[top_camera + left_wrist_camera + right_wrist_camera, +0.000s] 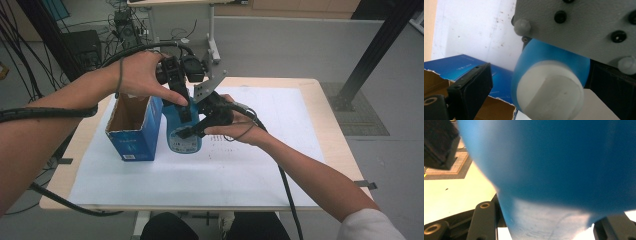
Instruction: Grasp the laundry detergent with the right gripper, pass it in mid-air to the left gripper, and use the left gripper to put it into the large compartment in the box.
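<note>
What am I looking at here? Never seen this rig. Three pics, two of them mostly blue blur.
No robot arm here: a person holds a hand-held two-jaw gripper in each hand, cables trailing off.

The wide picture is from a fixed camera above the person, looking down at the table, which is covered by a white sheet. On it stand an open blue box and a blue bottle.

The other two pictures come from cameras riding on the grippers, looking along their black jaws, so everything is very close.

The right gripper is shut on the bottle's body; that is the blue blur in its view. The left gripper comes from above at the bottle's white cap; its jaws stand either side of the cap, but whether they press on it I cannot tell.
</note>
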`<state>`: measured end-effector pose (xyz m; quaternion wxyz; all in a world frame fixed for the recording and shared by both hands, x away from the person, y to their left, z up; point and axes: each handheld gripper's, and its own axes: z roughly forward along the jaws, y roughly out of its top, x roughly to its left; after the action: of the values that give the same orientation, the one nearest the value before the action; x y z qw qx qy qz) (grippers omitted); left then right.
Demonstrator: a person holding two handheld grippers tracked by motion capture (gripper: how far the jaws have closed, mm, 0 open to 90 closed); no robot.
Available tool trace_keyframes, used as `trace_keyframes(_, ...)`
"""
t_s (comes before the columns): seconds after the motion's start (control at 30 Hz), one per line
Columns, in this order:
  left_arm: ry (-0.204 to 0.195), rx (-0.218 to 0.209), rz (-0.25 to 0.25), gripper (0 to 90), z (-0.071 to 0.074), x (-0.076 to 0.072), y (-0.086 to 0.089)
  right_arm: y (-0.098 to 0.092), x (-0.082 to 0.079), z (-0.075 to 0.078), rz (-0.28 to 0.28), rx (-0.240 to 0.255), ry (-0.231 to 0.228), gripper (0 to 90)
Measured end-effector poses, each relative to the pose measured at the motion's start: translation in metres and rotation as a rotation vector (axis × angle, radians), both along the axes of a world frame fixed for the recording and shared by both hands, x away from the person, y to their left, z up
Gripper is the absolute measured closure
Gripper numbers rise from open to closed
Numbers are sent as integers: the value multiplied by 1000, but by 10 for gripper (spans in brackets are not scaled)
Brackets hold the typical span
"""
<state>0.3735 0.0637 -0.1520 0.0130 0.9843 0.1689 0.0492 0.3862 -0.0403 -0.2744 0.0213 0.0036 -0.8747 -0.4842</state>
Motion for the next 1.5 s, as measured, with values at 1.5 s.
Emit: trace_keyframes(1.5,22,-10,-15,48,-8,2,-3,-1,-1,4,7,26,-8,439)
